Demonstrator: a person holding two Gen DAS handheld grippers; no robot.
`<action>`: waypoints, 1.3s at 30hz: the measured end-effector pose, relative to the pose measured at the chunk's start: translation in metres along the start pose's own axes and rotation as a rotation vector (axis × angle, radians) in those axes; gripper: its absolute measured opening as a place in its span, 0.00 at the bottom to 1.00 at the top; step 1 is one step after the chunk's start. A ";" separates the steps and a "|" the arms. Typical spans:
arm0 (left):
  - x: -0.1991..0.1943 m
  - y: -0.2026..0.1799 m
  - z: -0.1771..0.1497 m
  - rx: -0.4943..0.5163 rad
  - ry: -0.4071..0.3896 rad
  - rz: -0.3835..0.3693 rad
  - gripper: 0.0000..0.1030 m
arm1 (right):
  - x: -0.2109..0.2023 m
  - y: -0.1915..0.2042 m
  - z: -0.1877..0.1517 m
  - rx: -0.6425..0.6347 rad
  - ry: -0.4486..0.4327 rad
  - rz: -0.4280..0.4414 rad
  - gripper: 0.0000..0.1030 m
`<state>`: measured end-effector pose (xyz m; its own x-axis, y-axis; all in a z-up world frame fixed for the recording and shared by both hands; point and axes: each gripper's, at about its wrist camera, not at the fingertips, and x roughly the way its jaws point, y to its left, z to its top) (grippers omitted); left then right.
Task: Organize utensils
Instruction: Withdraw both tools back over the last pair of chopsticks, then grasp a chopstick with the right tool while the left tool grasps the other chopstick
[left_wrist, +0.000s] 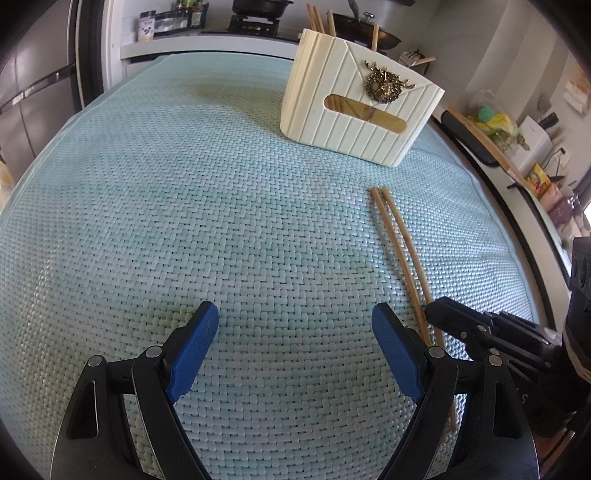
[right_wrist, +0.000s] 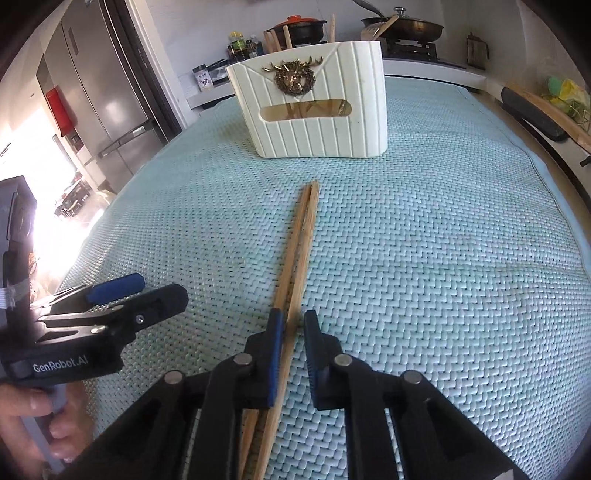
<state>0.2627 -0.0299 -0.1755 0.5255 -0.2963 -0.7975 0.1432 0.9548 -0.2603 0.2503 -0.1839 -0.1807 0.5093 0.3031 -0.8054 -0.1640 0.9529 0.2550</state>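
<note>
Below, right gripper (right_wrist: 293, 325) astride chopsticks (right_wrist: 301, 236), jaws narrowed

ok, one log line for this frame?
left gripper: open, idle | right gripper: open, straddling chopsticks on mat | holder: upright

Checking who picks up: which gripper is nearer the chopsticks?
Right. The right gripper straddles the chopsticks; the left gripper hovers open beside them.

matt wooden chopsticks (right_wrist: 300, 236), woven mat (right_wrist: 424, 258), ribbed plastic-looking holder (right_wrist: 314, 122).
</note>
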 end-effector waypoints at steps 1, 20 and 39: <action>0.000 0.001 0.000 0.001 -0.001 0.001 0.84 | 0.000 -0.002 -0.001 0.012 0.000 0.008 0.09; -0.004 -0.008 -0.001 0.011 -0.010 -0.017 0.87 | -0.024 -0.013 -0.023 -0.011 -0.022 -0.088 0.07; 0.001 -0.021 -0.001 0.041 0.002 -0.013 0.87 | -0.030 -0.043 -0.023 0.035 -0.063 -0.151 0.06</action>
<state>0.2592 -0.0505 -0.1719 0.5216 -0.3085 -0.7954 0.1839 0.9511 -0.2483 0.2224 -0.2338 -0.1794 0.5782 0.1550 -0.8010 -0.0527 0.9868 0.1529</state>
